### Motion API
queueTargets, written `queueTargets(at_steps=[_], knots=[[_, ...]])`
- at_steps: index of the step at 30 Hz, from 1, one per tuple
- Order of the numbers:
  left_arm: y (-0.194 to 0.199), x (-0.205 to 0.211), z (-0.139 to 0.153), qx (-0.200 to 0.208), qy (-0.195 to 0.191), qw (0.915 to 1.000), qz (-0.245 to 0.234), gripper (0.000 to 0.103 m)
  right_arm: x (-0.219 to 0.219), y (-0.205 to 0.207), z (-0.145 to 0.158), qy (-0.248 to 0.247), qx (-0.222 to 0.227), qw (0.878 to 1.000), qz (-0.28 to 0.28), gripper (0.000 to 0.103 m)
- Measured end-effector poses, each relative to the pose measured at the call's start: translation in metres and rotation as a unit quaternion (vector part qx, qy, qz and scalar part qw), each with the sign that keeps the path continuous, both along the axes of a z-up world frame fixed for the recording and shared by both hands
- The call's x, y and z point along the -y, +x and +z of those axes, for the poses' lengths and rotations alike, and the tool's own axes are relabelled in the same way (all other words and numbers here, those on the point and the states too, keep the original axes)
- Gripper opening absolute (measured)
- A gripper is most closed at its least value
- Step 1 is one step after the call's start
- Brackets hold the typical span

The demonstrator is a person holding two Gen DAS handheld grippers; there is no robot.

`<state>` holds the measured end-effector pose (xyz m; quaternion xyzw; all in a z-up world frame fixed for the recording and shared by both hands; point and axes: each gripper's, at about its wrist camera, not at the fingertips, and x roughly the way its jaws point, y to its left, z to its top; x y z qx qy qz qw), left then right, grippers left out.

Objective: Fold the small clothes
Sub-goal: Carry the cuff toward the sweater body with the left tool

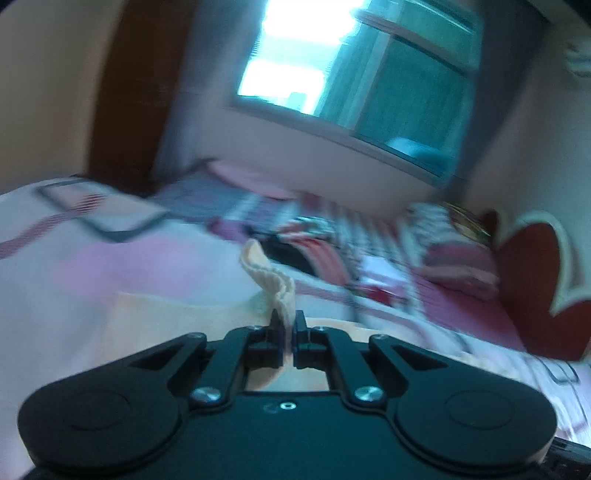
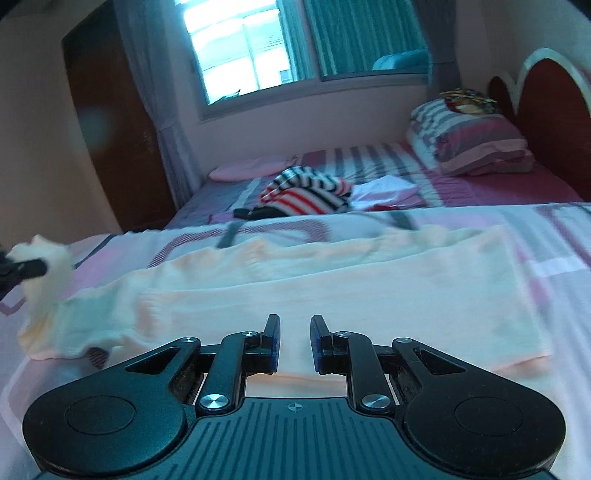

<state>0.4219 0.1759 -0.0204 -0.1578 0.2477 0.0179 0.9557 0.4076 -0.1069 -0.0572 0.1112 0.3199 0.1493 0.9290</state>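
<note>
Pale peach knit, a small garment (image 2: 332, 295), spread flat across the pink-and-white patterned bedspread (image 2: 554, 236) on the near part of the bed, folded into long horizontal layers. One end of it at the left, lifted off the bedspread and bunched, pinched in the left gripper (image 1: 286, 319). Jaws of that gripper pressed together on a ribbed cream edge that pokes upward from between the black fingers (image 1: 275, 321); the rest of the cloth blurred below and behind. Same gripper seen from the right wrist view at the far left edge as a dark finger against the raised wad of cloth.

Right gripper (image 2: 294, 334) low over the near side of the garment, jaws slightly apart, nothing between the blue-lined pads (image 2: 274, 349); touching the cloth or just above it, cannot tell.

Farther back on the bed: a heap of striped clothes (image 2: 306, 192), black-and-white and red-and-white, with a pale white piece (image 2: 384, 190) just beside it to the right. Behind, a flat pink cushion (image 2: 251, 168) near the wall, and at the right a striped pillow (image 2: 469, 144) stacked against the dark red headboard (image 2: 546, 99). Window (image 2: 240, 48) with teal curtain (image 2: 362, 33) above the bed, a dark wooden wardrobe (image 2: 110, 110) at the left. Left wrist view heavily smeared, details of the far bed not readable there.
</note>
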Motion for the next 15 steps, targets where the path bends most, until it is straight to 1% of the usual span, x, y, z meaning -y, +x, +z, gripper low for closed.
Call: queueTargets(at_steps=[2, 6, 8, 11, 13, 15], knots=[[0.012, 0.04, 0.0, -0.002, 0.01, 0.9995, -0.031, 0.003, 0.025, -0.003, 0.001, 0.002, 0.002, 1.0, -0.008, 0.017], [0.036, 0.119, -0.013, -0.032, 0.045, 0.9948, -0.086, 0.003, 0.075, -0.006, 0.003, 0.009, 0.002, 0.999, -0.032, 0.017], [0.044, 0.156, -0.022, -0.051, 0.061, 0.9908, -0.11, 0.003, 0.101, -0.007, 0.002, 0.014, 0.0, 0.999, -0.045, 0.017], [0.046, 0.197, -0.034, -0.065, 0.081, 0.9852, -0.136, 0.003, 0.131, -0.013, 0.001, 0.024, -0.004, 0.998, -0.057, 0.017], [0.049, 0.224, -0.047, -0.084, 0.09, 0.9809, -0.151, 0.003, 0.148, -0.017, 0.0, 0.031, -0.008, 0.998, -0.062, 0.017], [0.052, 0.241, -0.059, -0.1, 0.103, 0.9762, -0.163, 0.003, 0.161, -0.022, -0.001, 0.039, -0.013, 0.997, -0.063, 0.018]])
